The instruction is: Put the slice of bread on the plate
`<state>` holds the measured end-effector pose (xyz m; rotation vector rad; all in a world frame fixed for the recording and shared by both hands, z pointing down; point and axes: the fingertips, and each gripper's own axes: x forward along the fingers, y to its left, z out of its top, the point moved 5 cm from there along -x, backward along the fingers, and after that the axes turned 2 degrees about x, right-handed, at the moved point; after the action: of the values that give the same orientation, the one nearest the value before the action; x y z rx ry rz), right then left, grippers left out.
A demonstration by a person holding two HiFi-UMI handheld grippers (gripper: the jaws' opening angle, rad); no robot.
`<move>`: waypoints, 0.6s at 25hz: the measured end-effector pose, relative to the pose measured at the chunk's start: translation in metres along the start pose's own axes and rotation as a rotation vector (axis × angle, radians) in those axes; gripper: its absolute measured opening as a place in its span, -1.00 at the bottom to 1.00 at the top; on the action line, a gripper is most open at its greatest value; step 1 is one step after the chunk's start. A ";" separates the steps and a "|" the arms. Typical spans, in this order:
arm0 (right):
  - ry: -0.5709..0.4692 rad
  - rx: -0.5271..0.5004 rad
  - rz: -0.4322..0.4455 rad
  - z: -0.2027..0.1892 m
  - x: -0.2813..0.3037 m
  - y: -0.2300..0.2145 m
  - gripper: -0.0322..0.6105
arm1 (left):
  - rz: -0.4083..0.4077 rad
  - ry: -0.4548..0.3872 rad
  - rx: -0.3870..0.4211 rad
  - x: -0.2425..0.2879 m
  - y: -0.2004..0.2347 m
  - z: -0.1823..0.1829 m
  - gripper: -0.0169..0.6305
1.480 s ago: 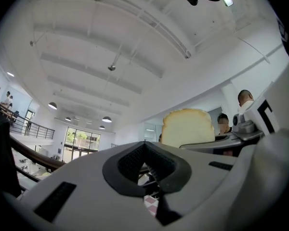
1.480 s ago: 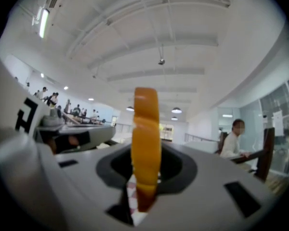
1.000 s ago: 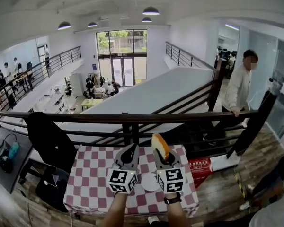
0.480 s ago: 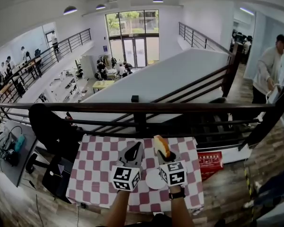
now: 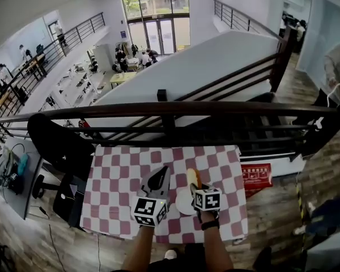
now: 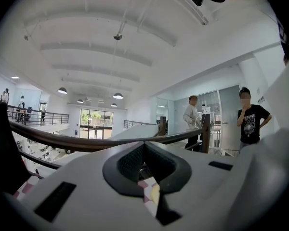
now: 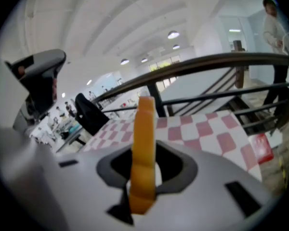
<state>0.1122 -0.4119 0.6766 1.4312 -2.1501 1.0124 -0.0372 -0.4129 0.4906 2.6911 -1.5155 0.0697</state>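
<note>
1. Clamped on edge between the narrowly parted jaws of the right gripper (image 7: 143,170): a golden-brown slice of bread (image 7: 145,143), jutting past the tips.
2. Below those jaws, on the red-and-white checked tabletop (image 5: 116,177): a round white plate (image 5: 183,206), the bread held above it.
3. Alongside, the left gripper (image 6: 145,147), jaws pressed together and gripping nothing.

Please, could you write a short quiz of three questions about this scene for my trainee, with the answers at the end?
1. True or false: the slice of bread already lies on the plate.
2. Which gripper has its jaws shut on the bread?
3. The tablecloth is checked white and: A. blue B. red C. green

Key: 1 false; 2 the right gripper; 3 B.
</note>
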 end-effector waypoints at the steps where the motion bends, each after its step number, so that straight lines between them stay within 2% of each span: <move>1: 0.035 0.011 -0.004 -0.012 0.006 -0.003 -0.60 | 0.000 0.008 -0.005 0.001 0.000 -0.004 -0.89; 5: 0.158 0.023 -0.005 -0.058 0.027 -0.013 -0.60 | 0.006 0.047 -0.024 0.003 0.000 -0.021 -0.89; 7: 0.203 0.053 0.027 -0.078 0.034 -0.013 -0.60 | 0.010 0.062 -0.031 0.002 0.001 -0.028 -0.89; 12: 0.247 0.324 0.203 -0.109 0.052 -0.005 -0.60 | 0.035 0.092 -0.054 -0.002 0.010 -0.040 -0.89; 15: 0.272 0.398 0.195 -0.126 0.061 -0.008 -0.60 | 0.048 0.113 -0.061 -0.004 0.014 -0.048 -0.89</move>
<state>0.0828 -0.3608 0.8034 1.1654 -1.9891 1.6784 -0.0523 -0.4136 0.5385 2.5571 -1.5236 0.1712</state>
